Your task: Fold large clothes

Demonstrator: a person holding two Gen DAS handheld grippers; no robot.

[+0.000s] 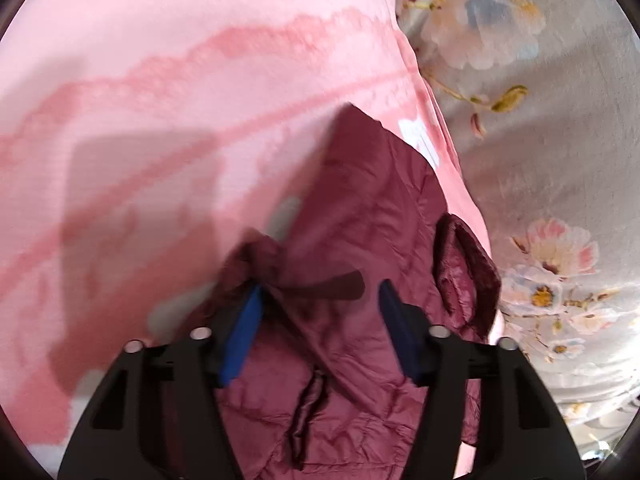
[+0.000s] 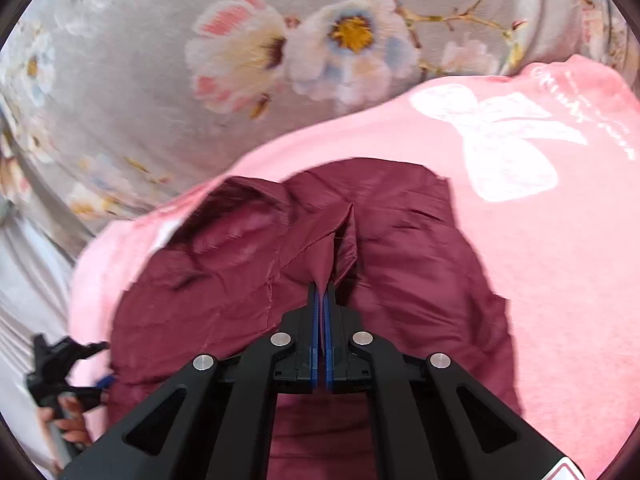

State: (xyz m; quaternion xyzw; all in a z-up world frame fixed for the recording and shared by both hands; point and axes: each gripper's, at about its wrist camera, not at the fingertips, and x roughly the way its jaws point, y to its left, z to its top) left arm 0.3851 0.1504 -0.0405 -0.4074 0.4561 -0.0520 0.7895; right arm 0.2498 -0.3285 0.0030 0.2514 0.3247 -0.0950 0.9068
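With the right tool (image 2: 323, 292) pinching the maroon jacket (image 2: 248, 280), the left tool (image 1: 320, 300), spread over its fabric, is needing an equally firm pinch

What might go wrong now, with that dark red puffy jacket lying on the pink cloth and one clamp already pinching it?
The right hand-held gripper is shut on only a thin ridge of the maroon jacket; the slick fabric may slip out when lifted.

The left hand-held gripper is open, its pads not pressing fabric, so lifting now could drag the jacket lopsided.

The jacket lies on the pink cloth, which a deep pinch might catch too.
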